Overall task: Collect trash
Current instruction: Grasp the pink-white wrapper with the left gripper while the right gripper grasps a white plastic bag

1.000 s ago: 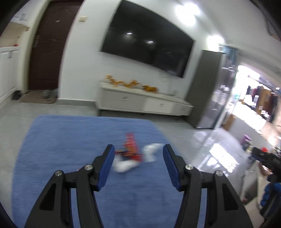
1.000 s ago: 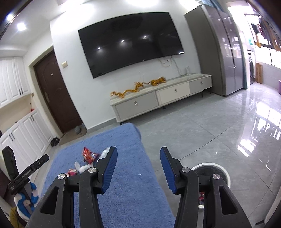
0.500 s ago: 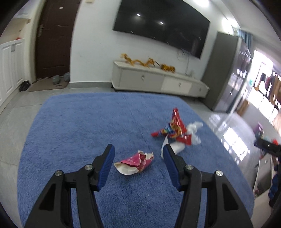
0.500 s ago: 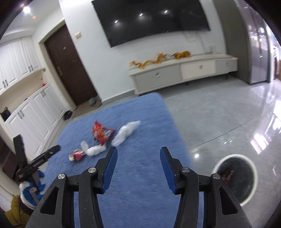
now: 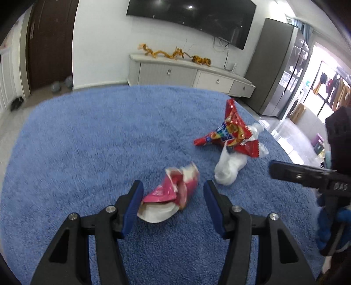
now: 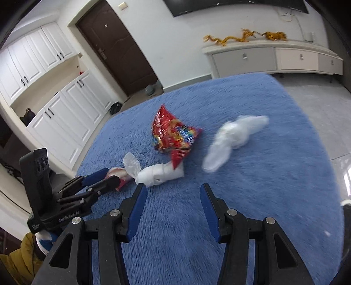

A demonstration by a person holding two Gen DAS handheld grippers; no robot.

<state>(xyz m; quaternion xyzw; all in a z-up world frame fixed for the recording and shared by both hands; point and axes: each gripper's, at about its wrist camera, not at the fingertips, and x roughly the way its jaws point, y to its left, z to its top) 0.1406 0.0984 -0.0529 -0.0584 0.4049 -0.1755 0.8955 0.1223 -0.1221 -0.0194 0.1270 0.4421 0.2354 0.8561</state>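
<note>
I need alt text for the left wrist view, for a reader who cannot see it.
The open left gripper frames a crumpled pink wrapper on a blue rug. Behind lie a red snack bag and white plastic.

A blue shaggy rug covers the floor. Beyond it a low white cabinet stands against the wall, with golden dragon ornaments along its top and a large dark television mounted above. A dark brown door sits beside white cupboards. A tall grey refrigerator stands beside glossy floor tiles.
</note>
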